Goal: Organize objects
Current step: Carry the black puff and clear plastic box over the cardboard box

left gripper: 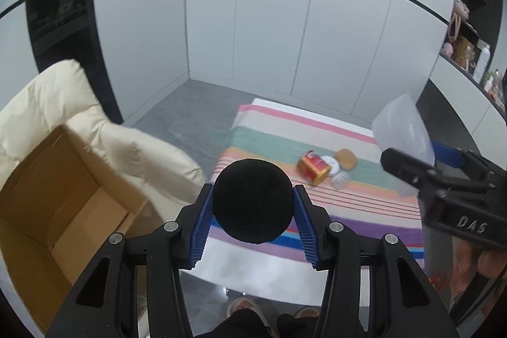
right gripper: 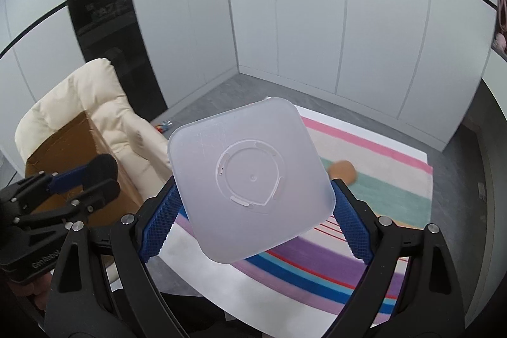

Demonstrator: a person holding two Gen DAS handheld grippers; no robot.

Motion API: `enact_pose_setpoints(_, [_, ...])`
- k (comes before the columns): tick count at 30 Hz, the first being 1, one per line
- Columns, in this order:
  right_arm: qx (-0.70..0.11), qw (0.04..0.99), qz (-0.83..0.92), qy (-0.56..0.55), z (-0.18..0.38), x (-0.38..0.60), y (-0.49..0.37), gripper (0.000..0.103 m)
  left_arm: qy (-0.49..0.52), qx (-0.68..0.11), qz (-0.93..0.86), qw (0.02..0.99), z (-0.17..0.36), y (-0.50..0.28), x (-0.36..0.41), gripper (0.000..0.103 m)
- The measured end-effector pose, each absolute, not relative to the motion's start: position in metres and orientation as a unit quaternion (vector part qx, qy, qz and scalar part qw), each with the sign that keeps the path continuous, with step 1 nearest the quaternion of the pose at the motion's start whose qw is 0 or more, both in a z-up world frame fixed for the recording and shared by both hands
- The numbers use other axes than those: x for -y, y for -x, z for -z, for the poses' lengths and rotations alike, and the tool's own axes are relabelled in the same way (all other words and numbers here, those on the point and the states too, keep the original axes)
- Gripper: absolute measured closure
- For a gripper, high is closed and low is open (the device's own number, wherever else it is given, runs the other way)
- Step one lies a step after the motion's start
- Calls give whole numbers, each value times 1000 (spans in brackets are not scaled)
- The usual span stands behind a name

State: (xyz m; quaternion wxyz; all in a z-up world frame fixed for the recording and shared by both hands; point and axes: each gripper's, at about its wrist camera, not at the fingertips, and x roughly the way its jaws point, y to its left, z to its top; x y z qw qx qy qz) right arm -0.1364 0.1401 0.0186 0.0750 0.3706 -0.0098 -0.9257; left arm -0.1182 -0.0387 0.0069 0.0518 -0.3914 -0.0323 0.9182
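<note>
Left gripper clamps a black ball, right gripper grips a translucent square container

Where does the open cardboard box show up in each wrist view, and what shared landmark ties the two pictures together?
Left wrist: the cardboard box fills the lower left, open top facing the camera, against the cream cushion.
Right wrist: the box sits at the middle left, partly behind the left gripper.
Shared landmark: the striped rug.
</note>
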Motion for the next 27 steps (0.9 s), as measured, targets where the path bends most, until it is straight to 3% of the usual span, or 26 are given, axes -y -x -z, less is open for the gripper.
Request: enact_pose_setpoints(27, [-27, 178, 909, -376, -8, -1, 161, 10, 390, 80, -916, -51, 7, 89, 174, 52])
